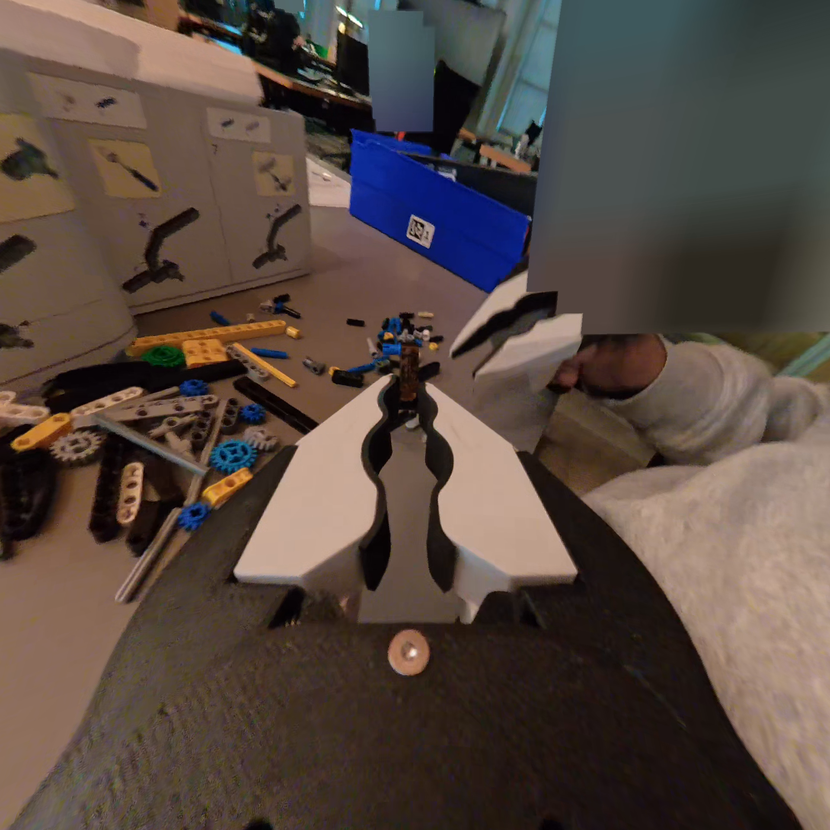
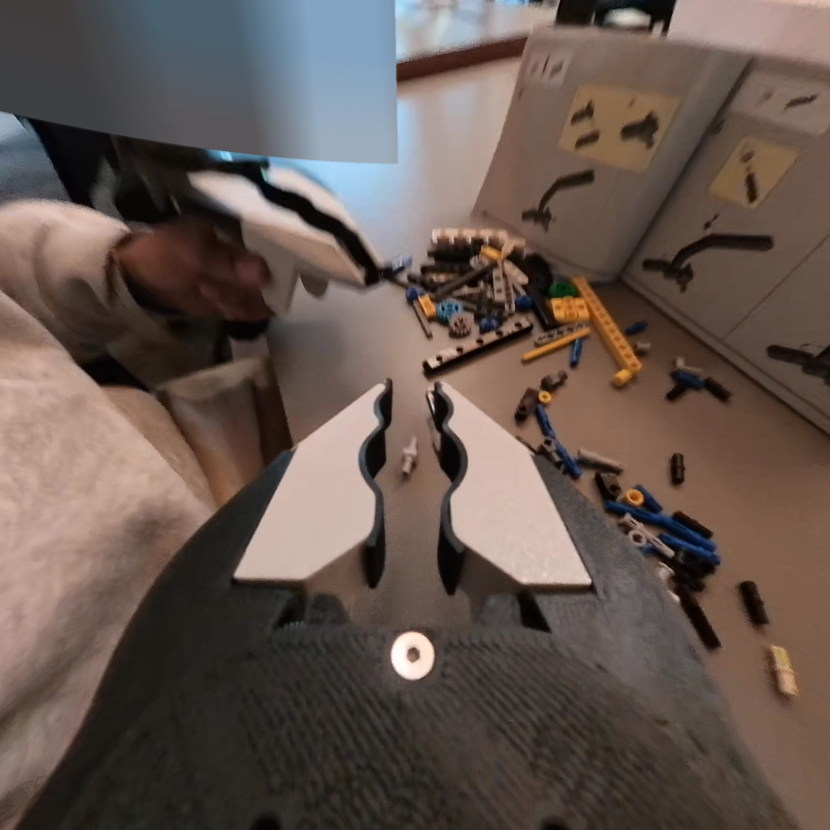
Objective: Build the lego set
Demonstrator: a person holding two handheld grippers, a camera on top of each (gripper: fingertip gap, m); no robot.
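Left tool [image 1: 408, 386] pinching small dark pin [image 1: 408, 370] at tips. Right tool [image 2: 408, 390] spread, empty, above grey pin [image 2: 408, 454] on worktop [image 2: 350, 341]. Loose lego pile [image 2: 489, 287] beyond. Judged light, rigid, slippery; best gripped across shaft, mid-length.

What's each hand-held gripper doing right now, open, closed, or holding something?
Left hand-held gripper: closed on a small dark lego piece at its tips.
Right hand-held gripper: open, holding nothing.
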